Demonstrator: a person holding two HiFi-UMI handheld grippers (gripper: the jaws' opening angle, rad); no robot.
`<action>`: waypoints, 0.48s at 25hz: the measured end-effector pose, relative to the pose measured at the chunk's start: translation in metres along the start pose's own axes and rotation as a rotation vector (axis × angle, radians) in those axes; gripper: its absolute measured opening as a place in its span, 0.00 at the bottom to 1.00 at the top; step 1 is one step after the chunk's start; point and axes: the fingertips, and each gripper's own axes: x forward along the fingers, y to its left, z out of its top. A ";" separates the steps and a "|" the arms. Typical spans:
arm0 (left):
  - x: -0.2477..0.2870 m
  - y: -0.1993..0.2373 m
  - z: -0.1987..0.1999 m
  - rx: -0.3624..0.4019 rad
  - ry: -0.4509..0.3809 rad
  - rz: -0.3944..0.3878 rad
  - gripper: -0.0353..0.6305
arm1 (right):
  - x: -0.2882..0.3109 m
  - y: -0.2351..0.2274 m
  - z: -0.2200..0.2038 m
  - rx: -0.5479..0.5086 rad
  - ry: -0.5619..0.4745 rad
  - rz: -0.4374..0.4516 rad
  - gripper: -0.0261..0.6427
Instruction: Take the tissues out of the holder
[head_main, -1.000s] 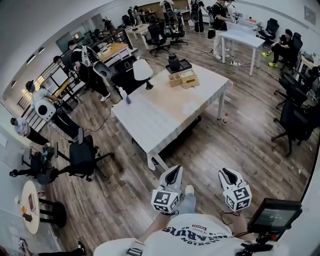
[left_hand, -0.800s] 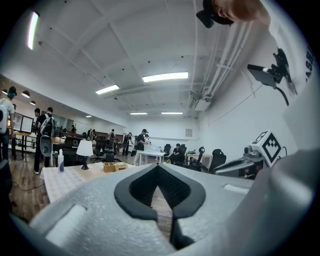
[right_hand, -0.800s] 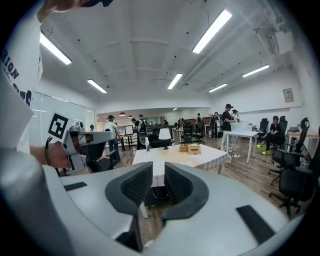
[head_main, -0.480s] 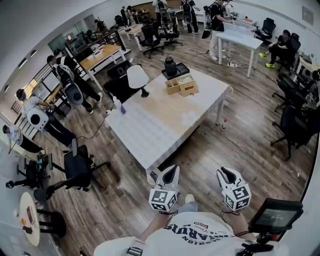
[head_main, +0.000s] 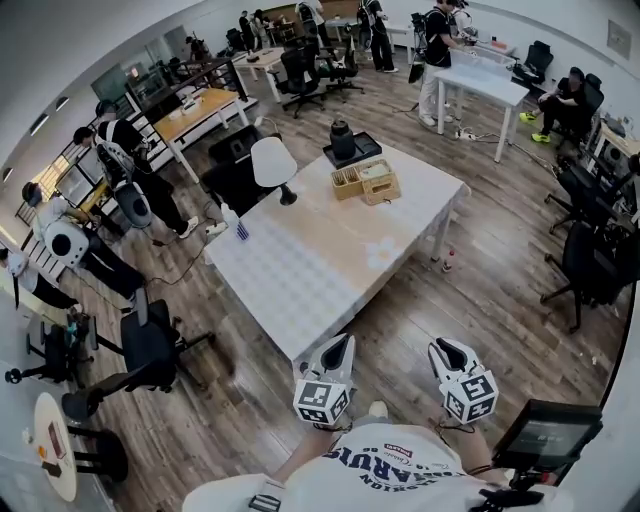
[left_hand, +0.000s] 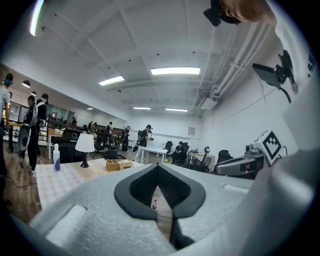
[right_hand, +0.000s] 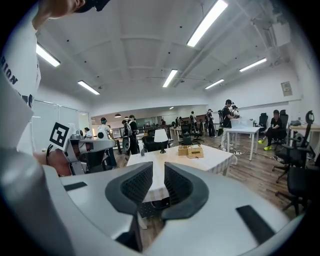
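Observation:
The wooden tissue holder (head_main: 381, 186), with a pale tissue at its top, stands at the far end of the white table (head_main: 300, 275), beside a wooden organizer box (head_main: 347, 180). It is also small and distant in the right gripper view (right_hand: 195, 151) and the left gripper view (left_hand: 124, 164). Both grippers are held low in front of the person, short of the table's near edge. The left gripper (head_main: 336, 348) (left_hand: 158, 167) has its tips together and holds nothing. The right gripper (head_main: 446, 352) (right_hand: 158, 169) shows a narrow gap between its pads, with nothing in it.
On the table stand a white lamp (head_main: 273, 162), a black jar on a dark tray (head_main: 346, 136) and a small spray bottle (head_main: 241, 229). A black office chair (head_main: 150, 345) stands left of the table. Several people stand at the left and back. More chairs line the right side (head_main: 590, 260).
The view has moved forward: the table's near edge has come closer to both grippers. The people at the left have walked on. Neither gripper's jaws have changed.

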 end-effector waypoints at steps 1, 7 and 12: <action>0.004 0.003 0.001 -0.001 -0.001 -0.002 0.06 | 0.005 -0.001 0.002 -0.001 0.000 0.001 0.13; 0.022 0.028 0.005 -0.002 0.002 -0.019 0.06 | 0.040 -0.005 0.016 -0.002 -0.003 0.000 0.13; 0.036 0.047 0.004 -0.002 0.006 -0.030 0.06 | 0.066 -0.006 0.024 -0.004 0.000 0.004 0.13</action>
